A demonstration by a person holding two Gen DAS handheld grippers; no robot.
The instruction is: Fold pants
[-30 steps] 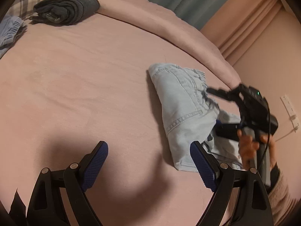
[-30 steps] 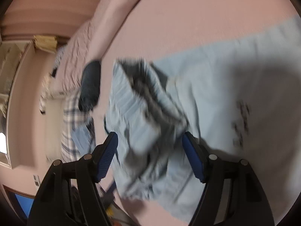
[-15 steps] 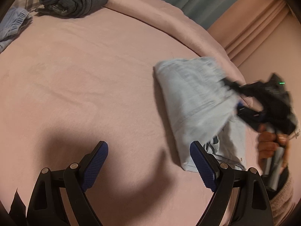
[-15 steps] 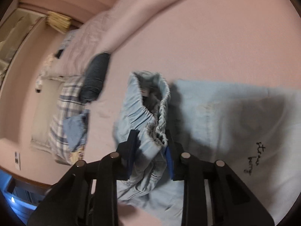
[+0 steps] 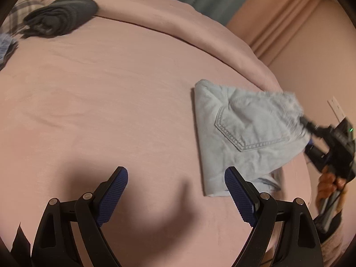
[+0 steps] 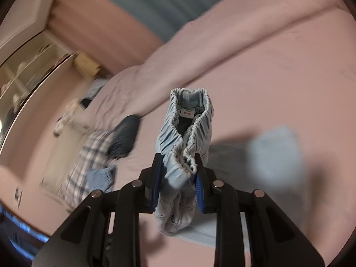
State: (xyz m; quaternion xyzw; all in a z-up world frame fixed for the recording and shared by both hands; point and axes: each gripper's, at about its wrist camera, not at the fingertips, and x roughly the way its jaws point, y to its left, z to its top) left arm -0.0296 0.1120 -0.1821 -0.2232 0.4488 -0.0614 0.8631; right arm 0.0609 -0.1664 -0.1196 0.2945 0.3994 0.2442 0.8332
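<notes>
Light blue denim pants lie partly folded on the pink bed, back pocket up, at the right of the left wrist view. My right gripper is shut on their elastic waistband and lifts that end off the bed; the waistband bunches between the pads, size label showing. The rest of the pants shows blurred on the bed below. My left gripper is open and empty just above the sheet, its right fingertip near the pants' lower corner.
The pink bed sheet fills most of the view. A folded dark garment lies at the far left by a plaid pillow. A rolled duvet edge runs behind. A wall and curtains stand at the right.
My right gripper closed on the waistband and has lifted it up and to the right, spreading the pants. My left gripper has stayed open in the same place.
</notes>
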